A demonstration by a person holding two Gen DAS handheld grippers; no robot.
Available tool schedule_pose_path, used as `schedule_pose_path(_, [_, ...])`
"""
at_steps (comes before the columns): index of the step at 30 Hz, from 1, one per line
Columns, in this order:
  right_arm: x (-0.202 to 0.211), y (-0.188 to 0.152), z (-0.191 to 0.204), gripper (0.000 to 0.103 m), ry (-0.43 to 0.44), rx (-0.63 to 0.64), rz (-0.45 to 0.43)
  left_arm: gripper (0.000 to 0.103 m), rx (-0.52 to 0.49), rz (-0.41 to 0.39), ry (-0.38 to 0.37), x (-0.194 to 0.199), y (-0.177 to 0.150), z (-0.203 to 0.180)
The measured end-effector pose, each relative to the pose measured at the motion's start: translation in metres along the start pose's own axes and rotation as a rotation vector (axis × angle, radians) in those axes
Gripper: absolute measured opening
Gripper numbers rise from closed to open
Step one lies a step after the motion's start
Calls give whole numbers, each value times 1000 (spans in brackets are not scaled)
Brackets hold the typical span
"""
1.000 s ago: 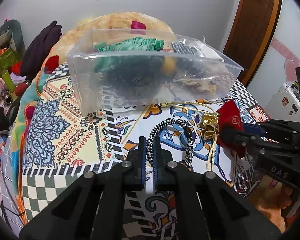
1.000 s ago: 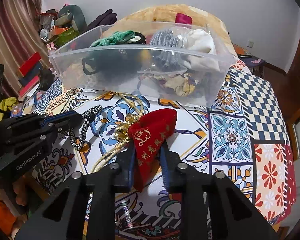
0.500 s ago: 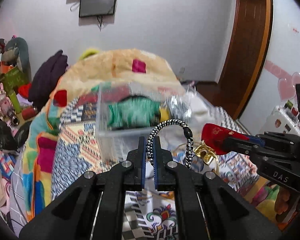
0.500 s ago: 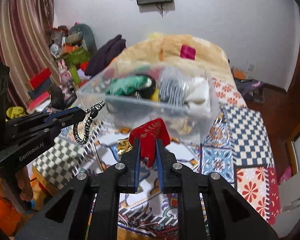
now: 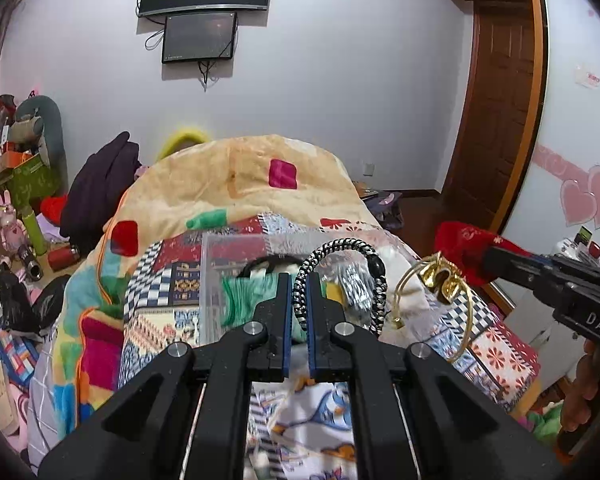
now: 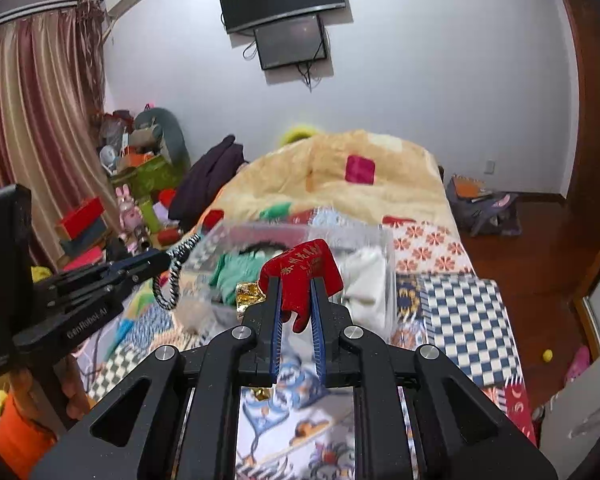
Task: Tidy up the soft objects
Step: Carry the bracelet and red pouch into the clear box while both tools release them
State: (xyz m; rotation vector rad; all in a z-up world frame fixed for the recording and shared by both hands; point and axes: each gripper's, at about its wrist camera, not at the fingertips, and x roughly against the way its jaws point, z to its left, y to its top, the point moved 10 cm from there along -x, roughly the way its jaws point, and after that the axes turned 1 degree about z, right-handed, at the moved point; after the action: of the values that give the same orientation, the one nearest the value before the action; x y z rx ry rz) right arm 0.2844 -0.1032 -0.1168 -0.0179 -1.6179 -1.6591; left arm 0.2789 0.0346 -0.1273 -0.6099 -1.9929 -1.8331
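Note:
My left gripper (image 5: 296, 284) is shut on a black-and-white braided cord loop (image 5: 342, 246), held in the air above the bed; it also shows in the right wrist view (image 6: 172, 280). My right gripper (image 6: 296, 280) is shut on a red velvet pouch (image 6: 304, 264) with a gold drawstring (image 5: 440, 276) hanging below it. The pouch also shows in the left wrist view (image 5: 464, 244). A clear plastic bin (image 6: 300, 232) on the bed holds a green cloth (image 6: 236, 270), a white cloth (image 6: 364, 276) and other soft items. Both grippers hover just in front of the bin.
The bed has a patchwork cover (image 6: 460, 312) and a cream blanket (image 6: 340, 184) heaped behind the bin. Toys, boxes and clothes (image 6: 140, 184) crowd the floor left of the bed. A wooden door (image 5: 500, 120) stands to the right.
Both grippers have lifted off the bed cover with the cord and pouch and risen, so the bin now lies below and ahead.

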Motion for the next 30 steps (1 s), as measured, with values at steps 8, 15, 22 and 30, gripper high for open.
schedule_pose_path(8, [-34, 20, 6, 12, 5, 23, -17, 5, -19, 45, 39, -41, 5, 2])
schedule_pose_path(15, [-80, -9, -7, 12, -47, 45, 105, 5, -29, 158, 35, -83, -19, 4])
schedule_pose_path(22, [-88, -28, -28, 53, -106, 20, 181, 24, -62, 190, 24, -84, -33, -6])
schedule_pose_path(30, [-44, -6, -21, 54, -90, 34, 106, 32, -42, 109, -14, -38, -10, -15])
